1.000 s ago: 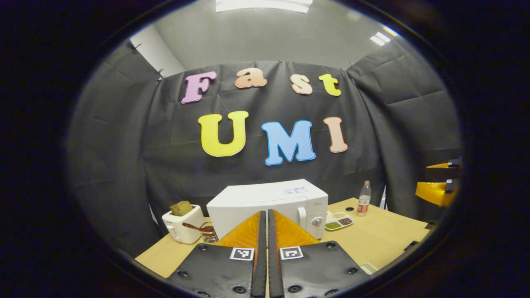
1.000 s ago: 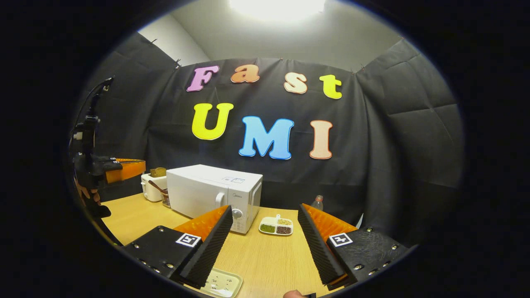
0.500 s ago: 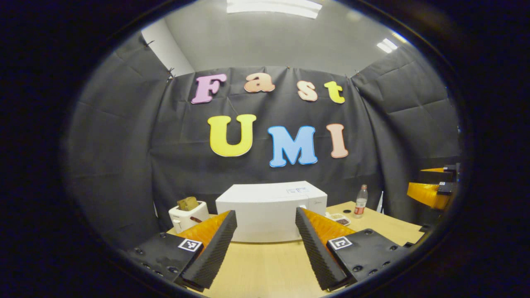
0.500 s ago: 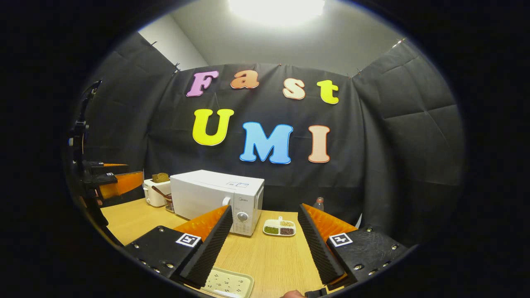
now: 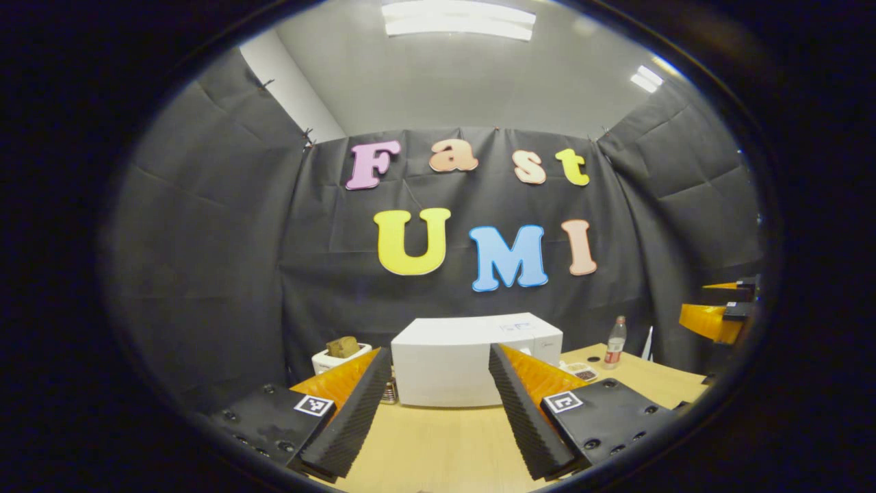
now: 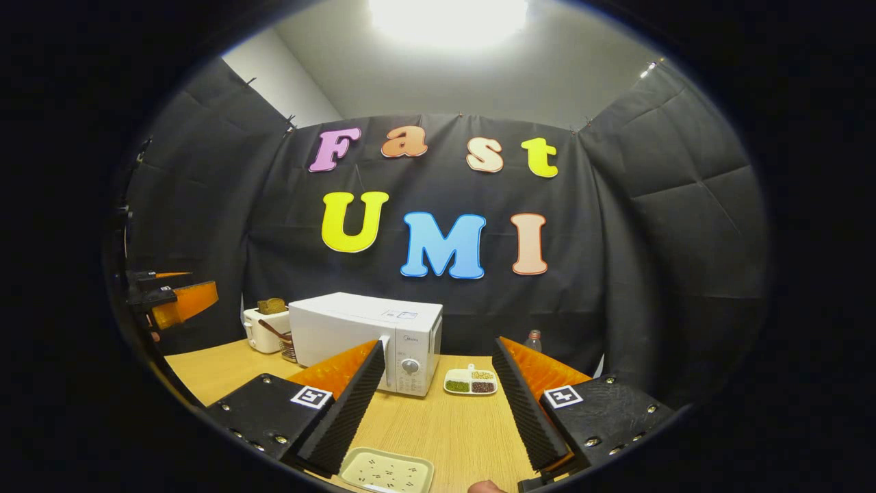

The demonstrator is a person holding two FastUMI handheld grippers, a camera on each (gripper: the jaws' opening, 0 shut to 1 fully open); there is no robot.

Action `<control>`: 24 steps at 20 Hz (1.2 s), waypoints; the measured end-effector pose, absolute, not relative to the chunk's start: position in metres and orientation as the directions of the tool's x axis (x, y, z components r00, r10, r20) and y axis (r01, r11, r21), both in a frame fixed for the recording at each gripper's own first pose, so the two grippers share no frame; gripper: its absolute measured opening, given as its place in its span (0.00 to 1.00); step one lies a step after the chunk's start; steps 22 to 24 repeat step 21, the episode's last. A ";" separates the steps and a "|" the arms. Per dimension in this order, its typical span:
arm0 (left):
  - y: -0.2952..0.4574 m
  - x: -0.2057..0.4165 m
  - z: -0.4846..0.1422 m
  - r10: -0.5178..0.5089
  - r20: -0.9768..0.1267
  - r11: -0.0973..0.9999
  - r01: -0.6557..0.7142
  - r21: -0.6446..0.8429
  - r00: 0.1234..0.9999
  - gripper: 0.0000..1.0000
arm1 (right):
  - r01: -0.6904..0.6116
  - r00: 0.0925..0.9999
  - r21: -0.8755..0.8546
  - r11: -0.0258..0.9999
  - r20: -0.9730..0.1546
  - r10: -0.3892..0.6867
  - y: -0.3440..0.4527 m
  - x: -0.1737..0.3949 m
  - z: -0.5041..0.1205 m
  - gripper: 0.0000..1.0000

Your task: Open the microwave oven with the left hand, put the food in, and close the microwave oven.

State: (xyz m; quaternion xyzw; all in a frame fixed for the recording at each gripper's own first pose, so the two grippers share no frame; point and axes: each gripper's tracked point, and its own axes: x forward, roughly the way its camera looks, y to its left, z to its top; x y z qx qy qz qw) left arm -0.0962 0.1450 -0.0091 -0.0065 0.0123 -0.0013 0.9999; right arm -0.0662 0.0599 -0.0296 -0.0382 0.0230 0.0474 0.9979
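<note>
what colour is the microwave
White all over; the microwave shows best in the right gripper view, with its handle and dial facing the camera.

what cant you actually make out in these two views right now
- Microwave door and handle: in the left gripper view they face away from the camera.
- Toaster: left gripper view, lower part behind a finger of the left hand-held gripper.
- Food tray: left gripper view, mostly behind the other finger.
- Pale dish: right gripper view, cut off at the bottom edge, specks too small to identify.
- Bottle: right gripper view, body behind a finger of the right hand-held gripper.
</note>
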 end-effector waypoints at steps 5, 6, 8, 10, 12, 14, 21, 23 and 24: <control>0.153 -0.103 -0.007 0.029 -0.018 0.999 -0.029 -0.012 0.999 0.96 | -0.092 0.995 -0.067 0.993 -0.034 0.090 0.054 -0.072 -0.026 0.97; 0.153 -0.103 -0.006 0.035 -0.014 0.999 -0.035 -0.011 0.999 0.95 | -0.085 0.996 -0.064 0.994 -0.028 0.083 0.051 -0.072 -0.025 0.97; 0.158 -0.107 -0.002 0.042 -0.009 0.999 -0.043 -0.010 0.999 0.96 | -0.076 0.997 -0.049 0.996 -0.023 0.075 0.046 -0.073 -0.024 0.96; 0.155 -0.108 -0.002 0.039 -0.007 0.999 -0.039 -0.011 0.999 0.95 | -0.065 0.998 -0.036 0.997 -0.024 0.064 0.041 -0.073 -0.024 0.96; 0.156 -0.108 -0.001 0.037 -0.006 0.999 -0.037 -0.003 0.999 0.95 | -0.060 0.998 -0.023 0.998 -0.028 0.059 0.038 -0.072 -0.024 0.96; 0.153 -0.108 0.001 0.033 -0.003 0.999 -0.033 0.004 0.999 0.96 | -0.061 0.998 -0.013 0.998 -0.029 0.060 0.040 -0.070 -0.022 0.96; 0.154 -0.110 0.000 0.030 -0.001 1.000 -0.030 0.000 1.000 0.95 | -0.091 0.996 -0.014 0.996 -0.013 0.091 0.049 -0.067 -0.015 0.96; 0.154 -0.110 0.000 0.030 -0.001 1.000 -0.030 0.000 1.000 0.95 | -0.091 0.996 -0.014 0.996 -0.013 0.091 0.049 -0.067 -0.015 0.96; 0.154 -0.110 0.000 0.030 -0.001 1.000 -0.030 0.000 1.000 0.95 | -0.091 0.996 -0.014 0.996 -0.013 0.091 0.049 -0.067 -0.015 0.96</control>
